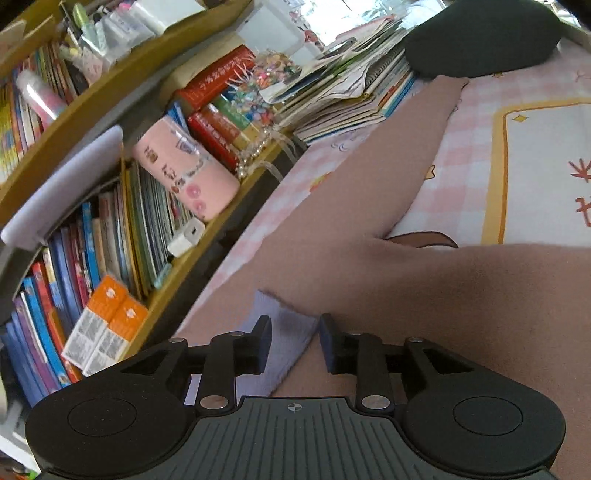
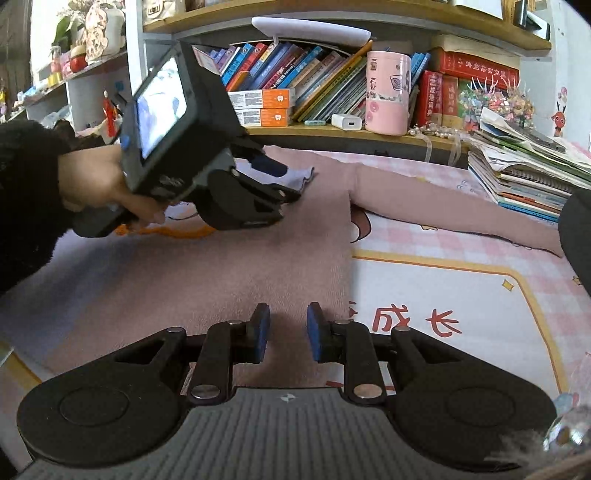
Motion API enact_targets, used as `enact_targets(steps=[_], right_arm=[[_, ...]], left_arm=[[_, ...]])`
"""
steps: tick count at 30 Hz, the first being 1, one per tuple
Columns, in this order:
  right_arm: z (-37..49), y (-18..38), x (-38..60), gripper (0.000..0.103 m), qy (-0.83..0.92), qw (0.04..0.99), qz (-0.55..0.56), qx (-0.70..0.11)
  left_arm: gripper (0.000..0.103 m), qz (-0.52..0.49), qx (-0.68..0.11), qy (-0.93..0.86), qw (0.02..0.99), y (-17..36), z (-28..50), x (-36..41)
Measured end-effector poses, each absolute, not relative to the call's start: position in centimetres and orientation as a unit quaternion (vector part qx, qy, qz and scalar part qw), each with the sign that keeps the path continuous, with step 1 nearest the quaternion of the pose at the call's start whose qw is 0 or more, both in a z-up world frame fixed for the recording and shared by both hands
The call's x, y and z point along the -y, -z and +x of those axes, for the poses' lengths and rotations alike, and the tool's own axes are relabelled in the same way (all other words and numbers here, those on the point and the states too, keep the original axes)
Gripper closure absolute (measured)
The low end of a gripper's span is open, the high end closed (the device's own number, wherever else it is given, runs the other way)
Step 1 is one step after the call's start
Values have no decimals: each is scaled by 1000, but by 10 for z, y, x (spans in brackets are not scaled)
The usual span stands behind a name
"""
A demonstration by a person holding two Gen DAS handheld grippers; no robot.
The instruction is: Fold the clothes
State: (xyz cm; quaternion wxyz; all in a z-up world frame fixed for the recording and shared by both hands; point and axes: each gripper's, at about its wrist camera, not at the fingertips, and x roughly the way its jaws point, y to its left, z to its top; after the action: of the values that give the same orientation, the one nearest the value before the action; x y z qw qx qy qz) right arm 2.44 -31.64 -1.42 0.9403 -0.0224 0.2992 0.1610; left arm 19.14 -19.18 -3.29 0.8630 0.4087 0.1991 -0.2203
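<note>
A dusty-pink long-sleeved garment (image 2: 229,266) lies flat on the desk mat, one sleeve (image 2: 443,203) stretched out to the right along the back. It also shows in the left wrist view (image 1: 369,229). Its lavender collar lining (image 1: 280,332) lies between the fingers of my left gripper (image 1: 294,341), which is open just over the neckline. The left gripper also shows in the right wrist view (image 2: 280,181), held by a hand at the garment's far edge. My right gripper (image 2: 288,332) is open and empty, low over the garment's near right side.
A pink checked desk mat (image 2: 461,288) with a yellow-bordered panel covers the table. A wooden bookshelf (image 2: 332,131) with books, a pink cylinder (image 2: 388,92) and a white charger runs along the back. A stack of notebooks (image 2: 528,173) sits back right. A dark cushion (image 1: 480,33) lies beyond the sleeve.
</note>
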Motion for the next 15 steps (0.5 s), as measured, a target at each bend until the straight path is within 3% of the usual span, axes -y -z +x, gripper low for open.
enact_targets(steps=[1,3,6,11,15], right_arm=[[25,14,316,82,-161,940,-22,-300],[25,14,316,82,-161,940,-22,-301],[24,13,315,82,-160,939,-25,-302],[24,14,315,81,-159,940,-25,-300],[22,15,315,81,-159,941,-26,-298]], left_arm=[[80,410,-196,218,863,34,192,194],[100,398,-206,214,868,34,199,193],[99,362,-198,195,890,20,203,175],[99,222,-165,144,950,-63,181,64],[99,163,-169,19,972,-94,147,-57]])
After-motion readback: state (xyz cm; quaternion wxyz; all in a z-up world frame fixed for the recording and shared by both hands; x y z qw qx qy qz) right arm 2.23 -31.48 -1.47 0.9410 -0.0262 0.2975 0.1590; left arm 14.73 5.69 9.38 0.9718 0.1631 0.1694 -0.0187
